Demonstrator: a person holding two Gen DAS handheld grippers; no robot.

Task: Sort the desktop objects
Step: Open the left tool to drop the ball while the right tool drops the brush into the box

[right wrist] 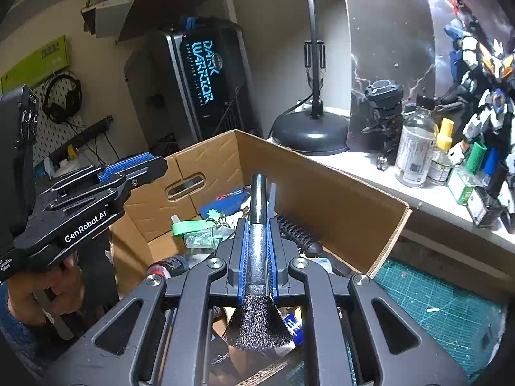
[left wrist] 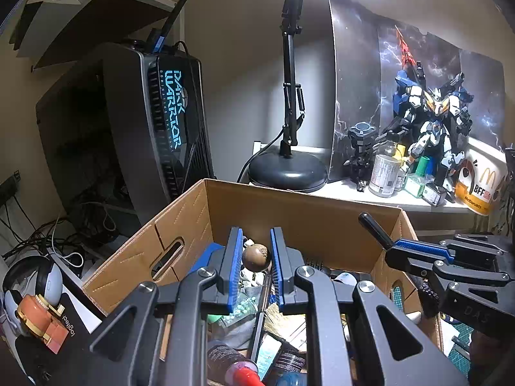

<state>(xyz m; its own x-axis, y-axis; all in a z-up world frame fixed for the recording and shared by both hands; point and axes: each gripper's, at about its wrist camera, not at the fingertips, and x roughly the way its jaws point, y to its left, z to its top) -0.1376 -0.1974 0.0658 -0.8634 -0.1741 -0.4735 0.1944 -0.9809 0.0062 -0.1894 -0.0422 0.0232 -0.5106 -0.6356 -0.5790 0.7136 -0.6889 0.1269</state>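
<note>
An open cardboard box (left wrist: pixel 289 207) (right wrist: pixel 322 177) holds several mixed items. My left gripper (left wrist: pixel 256 241) hovers over the box with its blue-padded jaws apart and a brown ball (left wrist: pixel 256 257) between them; whether the pads touch the ball I cannot tell. It also shows at the left of the right wrist view (right wrist: pixel 135 169). My right gripper (right wrist: pixel 259 225) is shut on a wire brush (right wrist: pixel 258 247), black handle pointing forward, bristles toward the camera, above the box's near right side. It appears at the right of the left wrist view (left wrist: pixel 415 247).
In the box lie a green keyring (right wrist: pixel 190 226), a black hairbrush (right wrist: pixel 297 233), a paintbrush (left wrist: pixel 283 321) and a red-capped bottle (left wrist: pixel 238 366). A shelf (right wrist: pixel 370 173) behind carries a lamp base (left wrist: pixel 288 170), bottles and a robot model (left wrist: pixel 431 119). A PC tower (left wrist: pixel 154 122) stands left. A green cutting mat (right wrist: pixel 434 308) lies right.
</note>
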